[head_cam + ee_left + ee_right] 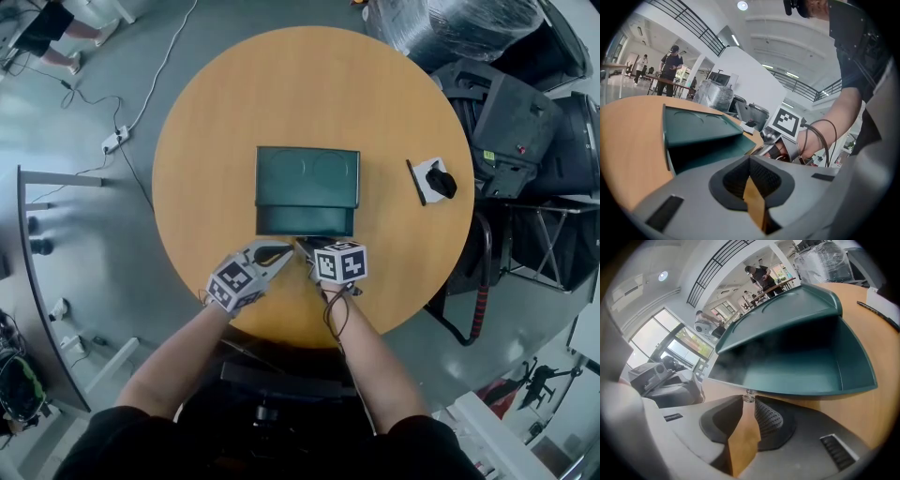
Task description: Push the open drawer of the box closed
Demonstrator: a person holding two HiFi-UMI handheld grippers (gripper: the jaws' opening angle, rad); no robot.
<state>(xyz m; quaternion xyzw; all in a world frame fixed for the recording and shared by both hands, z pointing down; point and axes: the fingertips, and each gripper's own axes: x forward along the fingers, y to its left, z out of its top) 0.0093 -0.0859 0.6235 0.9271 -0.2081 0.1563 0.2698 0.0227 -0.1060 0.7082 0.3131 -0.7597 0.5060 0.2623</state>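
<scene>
A dark green box (pixel 307 176) sits in the middle of the round wooden table (pixel 216 122), its drawer (pixel 306 221) pulled out toward me. In the right gripper view the drawer (pixel 797 366) gapes empty, and a small clear knob (pixel 748 396) on its front edge sits pinched between the tips of my right gripper (pixel 748 399). My right gripper (pixel 302 244) meets the drawer front at its middle. My left gripper (pixel 281 251) hovers just left of it, shut and empty; the tips of my left gripper (pixel 750 161) meet in its own view, facing the box (pixel 698 133).
A black object on a white card (pixel 439 180) and a thin dark strip (pixel 415 182) lie on the table's right side. Black cases (pixel 516 122) crowd the floor beyond the right edge. A power strip and cable (pixel 112 141) lie on the floor at left.
</scene>
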